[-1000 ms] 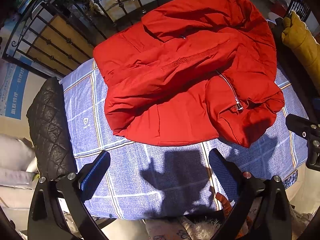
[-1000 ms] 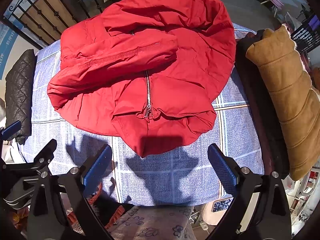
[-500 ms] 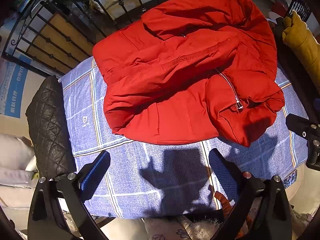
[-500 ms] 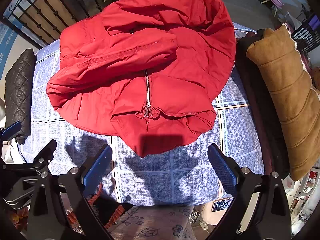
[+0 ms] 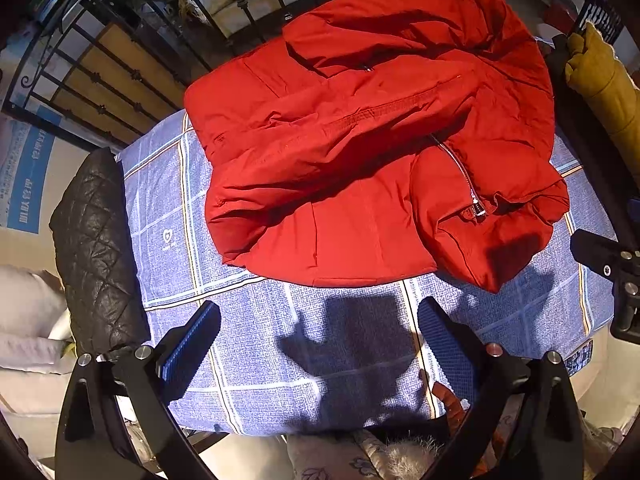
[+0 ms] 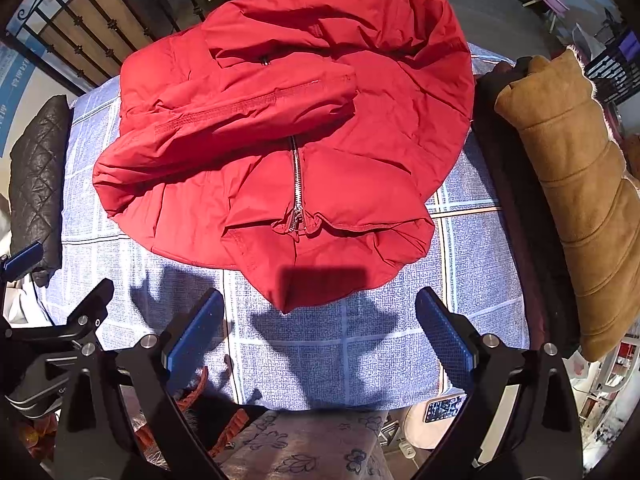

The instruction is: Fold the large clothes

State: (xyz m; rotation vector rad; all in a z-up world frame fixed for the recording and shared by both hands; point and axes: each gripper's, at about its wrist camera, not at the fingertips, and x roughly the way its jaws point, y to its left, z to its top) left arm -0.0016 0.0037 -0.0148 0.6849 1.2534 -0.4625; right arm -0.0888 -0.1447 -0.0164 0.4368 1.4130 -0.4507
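Jacket lies on the worktop, hem near, hood far, zipper running near-far, sleeve folded across. Both grippers' jaws hang apart, empty.

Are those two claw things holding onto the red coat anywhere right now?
No, nothing is held. The left gripper and the right gripper both have their jaws open above the blue checked cloth, short of the red jacket.

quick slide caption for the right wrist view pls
Open right tongs hover over a blue checked cloth, facing a half-folded red jacket, one sleeve laid across its zipper.
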